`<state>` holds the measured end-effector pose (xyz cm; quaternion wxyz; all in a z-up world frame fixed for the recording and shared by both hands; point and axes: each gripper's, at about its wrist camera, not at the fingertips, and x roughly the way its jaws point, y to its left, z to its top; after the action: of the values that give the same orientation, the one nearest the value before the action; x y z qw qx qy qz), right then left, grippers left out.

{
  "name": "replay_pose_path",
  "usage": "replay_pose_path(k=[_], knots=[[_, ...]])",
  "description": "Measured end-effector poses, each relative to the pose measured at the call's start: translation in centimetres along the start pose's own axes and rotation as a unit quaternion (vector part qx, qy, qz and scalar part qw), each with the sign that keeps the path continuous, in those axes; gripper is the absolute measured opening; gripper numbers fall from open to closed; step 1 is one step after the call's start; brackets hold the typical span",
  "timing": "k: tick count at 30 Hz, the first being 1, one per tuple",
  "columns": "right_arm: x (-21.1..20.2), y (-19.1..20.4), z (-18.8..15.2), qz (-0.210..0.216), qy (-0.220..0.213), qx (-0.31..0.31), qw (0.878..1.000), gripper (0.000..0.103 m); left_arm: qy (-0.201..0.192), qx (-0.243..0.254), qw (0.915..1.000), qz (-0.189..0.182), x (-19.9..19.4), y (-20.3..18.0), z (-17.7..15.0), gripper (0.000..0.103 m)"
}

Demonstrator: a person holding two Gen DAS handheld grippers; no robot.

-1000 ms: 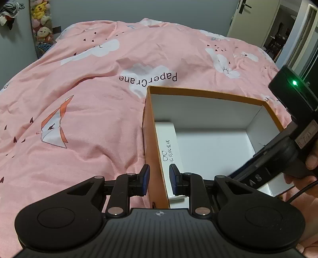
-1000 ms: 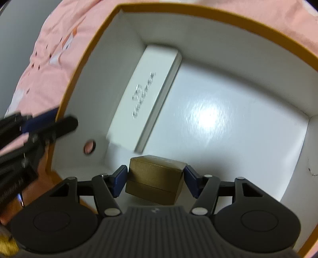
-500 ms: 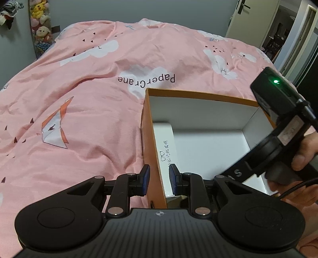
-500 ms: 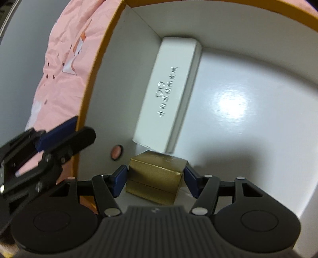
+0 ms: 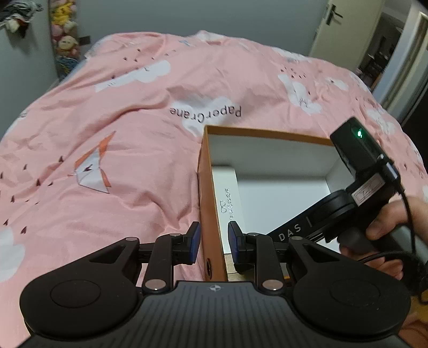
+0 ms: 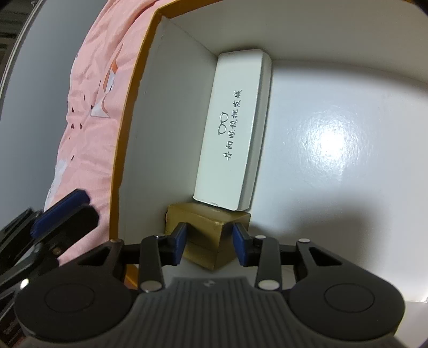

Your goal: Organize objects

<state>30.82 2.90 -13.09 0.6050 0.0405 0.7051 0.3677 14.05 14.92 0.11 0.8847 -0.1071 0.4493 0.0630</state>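
Note:
An orange box (image 5: 267,132) with a white inside lies on the pink bed. A white glasses case (image 6: 232,128) lies along its left wall (image 6: 131,107). A small gold box (image 6: 206,222) sits in the near left corner, touching the case's end. My right gripper (image 6: 210,242) hangs just above the gold box. Its jaws are closing, narrower than the box, and the pads press on nothing. My left gripper (image 5: 212,238) hovers over the box's left wall, its jaws a narrow gap apart and empty. In the right wrist view its blue pad (image 6: 58,211) shows outside the wall.
The pink duvet (image 5: 120,160) spreads to the left of and beyond the box. Plush toys (image 5: 64,32) hang at the far left wall. A door (image 5: 334,24) stands at the far right. A hand (image 5: 388,222) holds the right gripper's handle over the box.
The right gripper has rolled, let go of the gold box in the corner beside the case, and narrowed its jaws. The left gripper has risen a little.

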Motion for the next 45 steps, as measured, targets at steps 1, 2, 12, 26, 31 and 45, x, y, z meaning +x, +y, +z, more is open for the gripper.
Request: replay_pose_path(k=[1, 2, 12, 26, 31, 45], knots=[[-0.1, 0.0, -0.2, 0.0, -0.006, -0.003, 1.0, 0.04, -0.006, -0.004, 1.0, 0.003, -0.3, -0.3, -0.1, 0.028], [-0.5, 0.1, -0.5, -0.002, -0.015, -0.008, 1.0, 0.039, -0.015, -0.008, 0.9998, 0.005, -0.7, -0.6, -0.3, 0.028], [-8.0, 3.2, -7.6, -0.083, -0.177, -0.135, 0.971, 0.04, -0.094, -0.011, 0.9955, 0.007, -4.4, -5.9, -3.1, 0.028], [-14.2, -0.5, -21.6, -0.159, -0.355, -0.124, 0.913, 0.045, -0.142, 0.076, 0.9868, -0.02, -6.2, -11.5, -8.6, 0.028], [-13.1, -1.9, -25.1, -0.192, -0.383, -0.109, 0.897, 0.045, -0.129, 0.098, 0.9868, -0.008, -5.4, -11.8, -10.5, 0.028], [-8.7, -3.3, -28.3, -0.245, -0.355, -0.116, 0.895, 0.046, -0.057, 0.046, 0.9961, -0.05, -3.5, -9.5, -12.5, 0.028]])
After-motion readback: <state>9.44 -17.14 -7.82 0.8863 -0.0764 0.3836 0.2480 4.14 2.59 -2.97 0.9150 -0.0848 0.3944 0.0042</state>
